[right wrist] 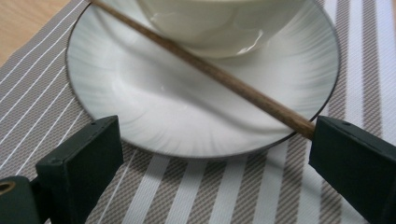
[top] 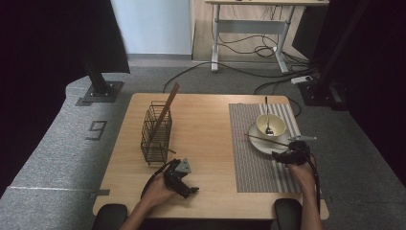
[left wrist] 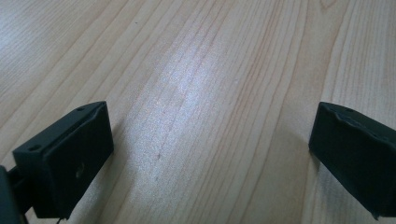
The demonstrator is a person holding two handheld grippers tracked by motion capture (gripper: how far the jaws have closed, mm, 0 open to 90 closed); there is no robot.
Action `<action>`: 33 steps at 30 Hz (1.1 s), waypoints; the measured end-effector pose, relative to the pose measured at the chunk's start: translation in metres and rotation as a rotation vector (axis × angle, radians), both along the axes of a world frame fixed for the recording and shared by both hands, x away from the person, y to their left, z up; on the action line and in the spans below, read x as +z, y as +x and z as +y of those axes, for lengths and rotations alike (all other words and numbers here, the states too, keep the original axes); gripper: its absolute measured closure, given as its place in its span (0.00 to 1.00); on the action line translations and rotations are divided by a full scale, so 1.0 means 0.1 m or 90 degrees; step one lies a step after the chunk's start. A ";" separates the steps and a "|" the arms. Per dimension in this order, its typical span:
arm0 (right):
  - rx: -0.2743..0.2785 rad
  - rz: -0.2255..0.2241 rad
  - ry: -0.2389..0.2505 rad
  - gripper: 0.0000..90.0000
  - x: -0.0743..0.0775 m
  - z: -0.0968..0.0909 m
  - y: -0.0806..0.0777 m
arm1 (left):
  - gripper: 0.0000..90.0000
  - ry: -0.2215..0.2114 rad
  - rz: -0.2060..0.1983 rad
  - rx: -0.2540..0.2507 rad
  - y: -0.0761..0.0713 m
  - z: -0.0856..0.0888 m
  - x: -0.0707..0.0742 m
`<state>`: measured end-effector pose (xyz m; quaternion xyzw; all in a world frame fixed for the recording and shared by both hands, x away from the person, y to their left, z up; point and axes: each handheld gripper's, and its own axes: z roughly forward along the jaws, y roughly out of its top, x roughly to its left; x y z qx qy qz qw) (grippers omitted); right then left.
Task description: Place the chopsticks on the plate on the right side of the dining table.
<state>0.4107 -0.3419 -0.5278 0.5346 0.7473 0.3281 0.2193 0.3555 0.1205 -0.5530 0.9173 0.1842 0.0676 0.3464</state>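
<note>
your right gripper (right wrist: 212, 154) sits at the near edge of the plate (right wrist: 154, 112), jaws spread wide, nothing between them. the loose chopstick (right wrist: 205, 65) lies slantwise across the plate, leaning past the foot of the bowl (right wrist: 205, 23); its near end runs right up to your right-hand jaw and looks to touch it or nearly so, but it is not clamped. call it an approach, not a grip.

in the high view: right gripper (top: 292, 155) on the striped mat (top: 249, 158), just at the plate's (top: 256, 141) near rim. chopstick (top: 265, 139) reaches from that rim out over the plate's left side. a spoon (top: 267, 117) stands in the bowl (top: 277, 125).

done so far, by the look of it: one chopstick (top: 165, 112) already stands tilted in the wire basket (top: 156, 136) on the left half of the table (top: 206, 124). that part reads as finished.

left: the second chopstick is yet to be closed on, lifted off the plate and carried across to the basket. whether the spoon is meant to follow, can't judge.

your left gripper (top: 184, 182) rests near the front edge of the table, below the basket. its own view shows jaws wide apart, bare wood (left wrist: 205, 93) between them, holding nothing. idle for now.
</note>
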 end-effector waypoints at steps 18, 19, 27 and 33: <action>-0.036 -0.020 -0.052 0.01 -0.08 0.10 0.18 | 0.00 0.000 0.000 0.001 0.00 0.00 0.00; -0.038 -0.021 -0.053 0.00 -0.08 0.10 0.18 | 0.00 0.000 0.000 0.001 0.00 0.00 0.00; -0.077 -0.036 -0.072 0.00 -0.01 -0.04 0.10 | 0.00 0.000 0.000 0.001 0.00 0.00 0.00; -0.107 -0.047 -0.052 0.00 -0.07 -0.22 0.07 | 0.00 0.001 0.001 0.001 0.00 0.00 0.00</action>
